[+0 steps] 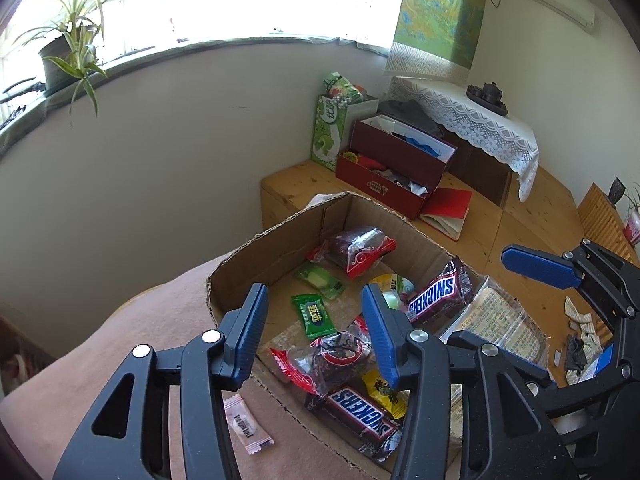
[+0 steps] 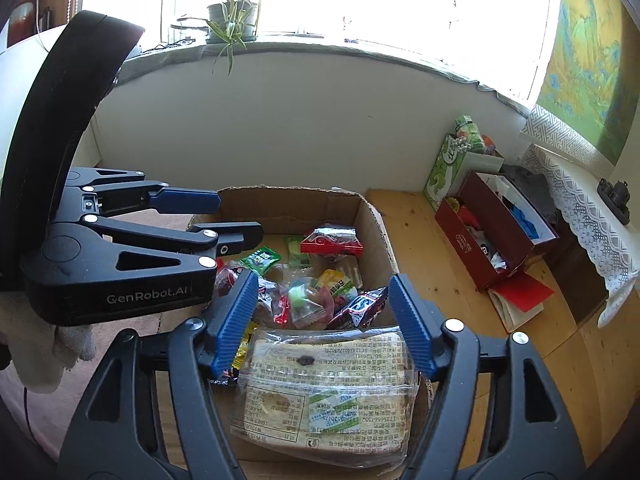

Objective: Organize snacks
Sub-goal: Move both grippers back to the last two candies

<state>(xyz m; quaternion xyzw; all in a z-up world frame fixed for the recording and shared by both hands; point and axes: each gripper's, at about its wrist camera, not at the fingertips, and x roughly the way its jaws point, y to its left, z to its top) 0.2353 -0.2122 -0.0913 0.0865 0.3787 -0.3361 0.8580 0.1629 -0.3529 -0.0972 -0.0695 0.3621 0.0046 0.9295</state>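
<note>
A shallow cardboard box (image 1: 280, 236) with cut-down walls sat half on a pinkish cloth (image 1: 168, 320) and half on the wooden floor (image 1: 516, 216), and it held most of the snacks. Well behind it, against the wall, stood a dark red box (image 1: 394, 168) stuffed with odds and ends.

The left gripper (image 1: 316, 320) hung over the near corner of the cardboard box, its jaws parted and nothing between the blue pads. The right gripper (image 2: 324, 312) hovered above the box's right side with its jaws spread wide; a large clear-wrapped pack of pale biscuits (image 2: 324, 392) lay below and between its fingers, and the pads seemed to stand clear of the wrapper, though the fisheye view made that hard to judge.

Inside the box lay two Snickers bars, one (image 1: 436, 298) by the far right wall and the other (image 1: 360, 412) at the near edge, with two red-and-clear packs of dark fruit (image 1: 356, 252) and (image 1: 328, 356) beside them. Smaller pieces filled the gaps: a green candy (image 1: 312, 314), a paler green one (image 1: 320, 280) and a yellow packet (image 1: 384, 394). One small white-and-pink sweet (image 1: 244, 426) rested outside on the cloth, just beside the box's near wall.
</note>
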